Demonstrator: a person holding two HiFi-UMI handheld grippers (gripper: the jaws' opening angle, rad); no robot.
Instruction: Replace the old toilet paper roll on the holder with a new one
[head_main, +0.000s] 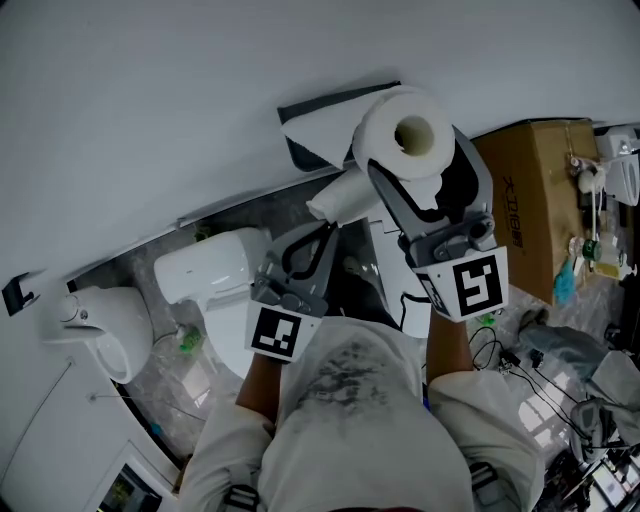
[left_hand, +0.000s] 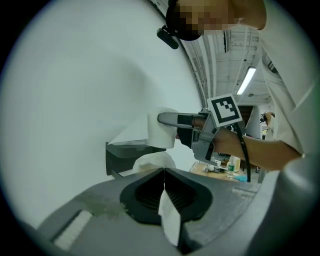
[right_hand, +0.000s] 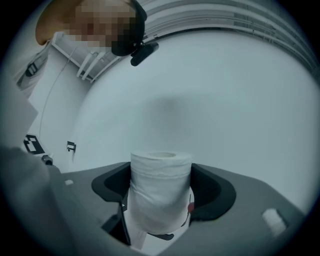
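Observation:
My right gripper (head_main: 425, 165) is shut on a full white toilet paper roll (head_main: 405, 135), held up close to the white wall. In the right gripper view the roll (right_hand: 160, 192) stands upright and fills the space between the pads. A black holder (head_main: 325, 115) is fixed to the wall just left of that roll. My left gripper (head_main: 318, 238) sits lower and is shut on a strip of white tissue (left_hand: 168, 216). The crumpled tissue (left_hand: 152, 161) continues ahead of the jaws, beside the holder (left_hand: 125, 155). The left gripper view also shows the right gripper (left_hand: 172, 119) with the roll (left_hand: 161, 129).
A white toilet (head_main: 215, 268) stands below on the marbled floor, with another white fixture (head_main: 95, 320) at the left. A cardboard box (head_main: 530, 195) with small items on it is at the right. Cables (head_main: 540, 370) lie on the floor at lower right.

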